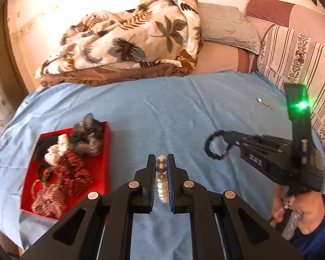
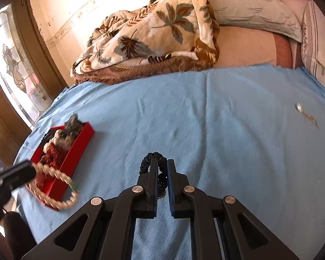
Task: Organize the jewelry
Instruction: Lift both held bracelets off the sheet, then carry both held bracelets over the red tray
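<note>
Mostly done: red box (image 1: pixel 102 174) near bed's left edge already full. Left tool (image 1: pixel 161 162) clamps pearl bracelet (image 1: pixel 162 186), right tool (image 2: pixel 161 166) clamps black bracelet (image 2: pixel 153 159); small pieces (image 2: pixel 306 113) remain near right edge.

Both tools clamped: left tool (image 1: pixel 161 162), right tool (image 2: pixel 162 166).
</note>
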Tool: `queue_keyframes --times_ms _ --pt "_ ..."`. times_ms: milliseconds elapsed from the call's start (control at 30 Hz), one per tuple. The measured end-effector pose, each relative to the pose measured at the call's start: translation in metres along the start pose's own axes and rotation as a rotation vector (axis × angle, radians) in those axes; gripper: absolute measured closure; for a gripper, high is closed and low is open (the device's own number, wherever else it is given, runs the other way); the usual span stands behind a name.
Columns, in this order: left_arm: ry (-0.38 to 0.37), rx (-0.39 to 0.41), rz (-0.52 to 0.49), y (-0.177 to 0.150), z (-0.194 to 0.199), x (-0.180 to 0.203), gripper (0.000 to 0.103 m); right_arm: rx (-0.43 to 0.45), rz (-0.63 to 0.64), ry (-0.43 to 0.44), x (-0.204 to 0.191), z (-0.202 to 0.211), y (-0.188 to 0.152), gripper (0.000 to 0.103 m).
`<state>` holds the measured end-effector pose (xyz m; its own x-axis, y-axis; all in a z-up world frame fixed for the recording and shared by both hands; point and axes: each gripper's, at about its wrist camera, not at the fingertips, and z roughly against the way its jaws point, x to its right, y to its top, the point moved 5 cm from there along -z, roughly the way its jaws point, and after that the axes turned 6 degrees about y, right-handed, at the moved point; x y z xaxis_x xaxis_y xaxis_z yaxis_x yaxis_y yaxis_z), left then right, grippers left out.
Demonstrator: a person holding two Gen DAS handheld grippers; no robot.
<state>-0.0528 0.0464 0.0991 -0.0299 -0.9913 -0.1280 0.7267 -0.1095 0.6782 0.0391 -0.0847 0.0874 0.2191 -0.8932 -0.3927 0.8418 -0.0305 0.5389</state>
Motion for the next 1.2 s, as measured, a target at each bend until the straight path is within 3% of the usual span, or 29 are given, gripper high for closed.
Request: queue_keyframes --times_ms 333,567,1200 --pt "0.055 0.0 0.078 -0.02 0.022 -0.037 0.094 -0.039 -0.003 0.0 -0.027 0.021 -0.046 0.094" --pt "0.119 0.037 0.076 -0.025 0.04 -0.047 0.094 -0.059 0.018 0.003 -0.046 0.029 -0.069 0.094" --pt "0.154 0.117 0.078 -0.027 0.079 -0.055 0.093 -0.031 0.095 0.03 -0.091 0.057 -0.085 0.094"
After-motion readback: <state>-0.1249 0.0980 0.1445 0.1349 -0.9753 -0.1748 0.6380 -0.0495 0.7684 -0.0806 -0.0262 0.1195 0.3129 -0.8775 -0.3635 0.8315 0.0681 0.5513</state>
